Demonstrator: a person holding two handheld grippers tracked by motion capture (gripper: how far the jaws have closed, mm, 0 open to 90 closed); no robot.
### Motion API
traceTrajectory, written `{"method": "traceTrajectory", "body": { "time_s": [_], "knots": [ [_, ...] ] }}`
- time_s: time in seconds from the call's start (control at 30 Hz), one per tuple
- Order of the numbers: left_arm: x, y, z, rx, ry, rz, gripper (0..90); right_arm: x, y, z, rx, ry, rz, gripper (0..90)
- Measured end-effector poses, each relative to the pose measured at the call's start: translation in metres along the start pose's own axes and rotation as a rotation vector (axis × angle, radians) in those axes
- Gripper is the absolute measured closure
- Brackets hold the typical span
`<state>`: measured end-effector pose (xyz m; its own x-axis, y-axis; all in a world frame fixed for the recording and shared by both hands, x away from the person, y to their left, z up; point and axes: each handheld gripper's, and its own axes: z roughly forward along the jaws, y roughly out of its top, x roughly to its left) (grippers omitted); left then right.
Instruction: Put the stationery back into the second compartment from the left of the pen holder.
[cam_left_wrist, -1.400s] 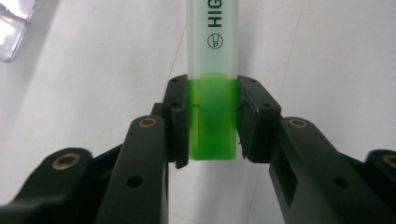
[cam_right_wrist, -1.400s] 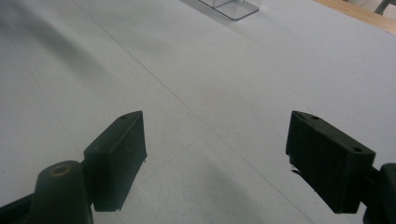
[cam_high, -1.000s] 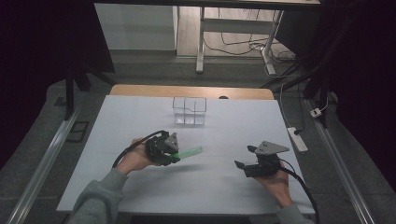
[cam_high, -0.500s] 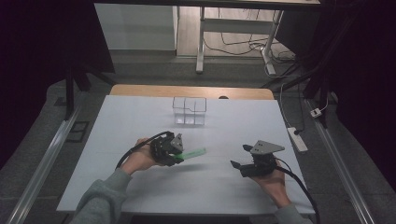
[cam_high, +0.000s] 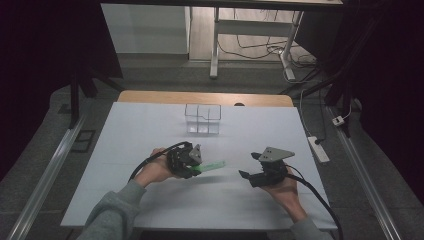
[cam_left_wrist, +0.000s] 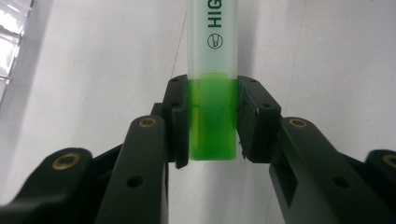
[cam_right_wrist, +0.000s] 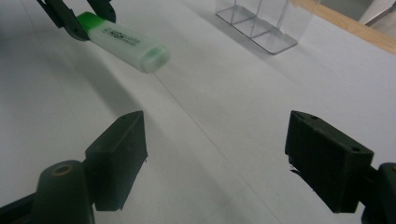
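Note:
A green highlighter (cam_high: 214, 164) with a pale translucent cap juts level over the white table toward the right. My left gripper (cam_high: 198, 166) is shut on its green rear end. In the left gripper view both pads of the left gripper (cam_left_wrist: 213, 84) press the sides of the highlighter (cam_left_wrist: 213, 42). My right gripper (cam_high: 248, 165) hovers to the right of the cap tip, jaws wide apart and nothing between them. In the right gripper view the right gripper (cam_right_wrist: 215, 126) faces the highlighter (cam_right_wrist: 123, 42), whose cap end points at it.
A clear plastic box with compartments (cam_high: 202, 120) stands at the back middle of the white table (cam_high: 150, 125), also seen as the clear box (cam_right_wrist: 261, 23). A wooden edge (cam_high: 150, 96) runs behind it. A power strip (cam_high: 318, 148) lies on the floor to the right.
My right gripper has drifted left, closer to the highlighter's cap. The left gripper has barely shifted and keeps its hold.

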<state>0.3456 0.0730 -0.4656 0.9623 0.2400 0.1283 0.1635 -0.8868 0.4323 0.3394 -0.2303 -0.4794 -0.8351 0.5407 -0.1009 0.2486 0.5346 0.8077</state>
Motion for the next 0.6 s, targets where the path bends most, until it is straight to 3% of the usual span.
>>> {"method": "traceTrajectory", "body": {
  "time_s": [0.1,0.2,0.6],
  "knots": [
    [-0.002,0.001,0.002,-0.013,-0.001,-0.009,67.0,0.002,0.005,0.005,0.007,0.018,-0.012,20.5],
    [-0.002,0.004,0.003,0.004,-0.004,0.015,67.0,0.005,0.009,0.01,0.003,0.043,-0.017,20.4],
    [-0.004,0.009,0.009,0.011,-0.014,0.028,67.0,0.012,0.021,0.024,0.046,0.078,-0.067,20.9]
  ]
}}
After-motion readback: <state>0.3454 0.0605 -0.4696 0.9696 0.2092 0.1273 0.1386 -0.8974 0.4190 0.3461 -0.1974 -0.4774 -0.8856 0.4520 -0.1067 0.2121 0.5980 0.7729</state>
